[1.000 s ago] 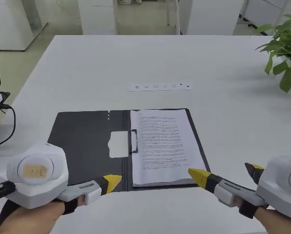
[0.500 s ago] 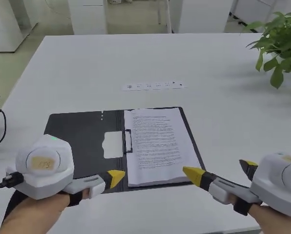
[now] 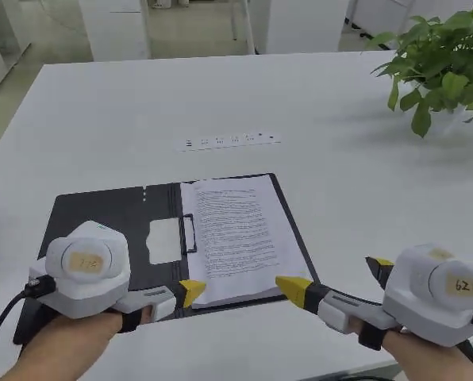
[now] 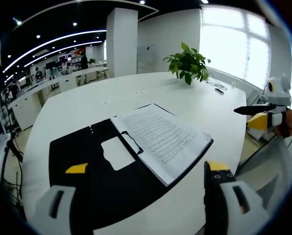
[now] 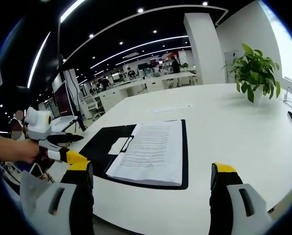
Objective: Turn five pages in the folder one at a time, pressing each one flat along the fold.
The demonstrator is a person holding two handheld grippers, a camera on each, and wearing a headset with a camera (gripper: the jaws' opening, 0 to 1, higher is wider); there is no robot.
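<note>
The black open folder (image 3: 101, 230) lies flat on the white table (image 3: 363, 175), near the person. Its stack of white printed pages (image 3: 236, 238) rests on the right half, held under a dark clip (image 3: 192, 234) beside the fold. No page is lifted, so the first turn looks not yet begun

The left gripper (image 4: 147, 168) hovers at the folder's near edge, just left of the fold, with its yellow-tipped jaws spread wide and holding nothing. The right gripper (image 3: 334, 275) hangs just off the near right corner of the pages, its jaws likewise spread and empty

A white socket strip (image 3: 227, 141) sits beyond the folder, and a green leafy plant (image 3: 435, 63) stands at the far right, well apart

The main risk is at the page corner: the sheets lie tight together, so wide jaws closing there could catch several at once, spoiling the one-at-a-time count. A hard pull against the clip could tear or crease the sheet. The folder could also slide on the smooth table if the left gripper does not steady it
</note>
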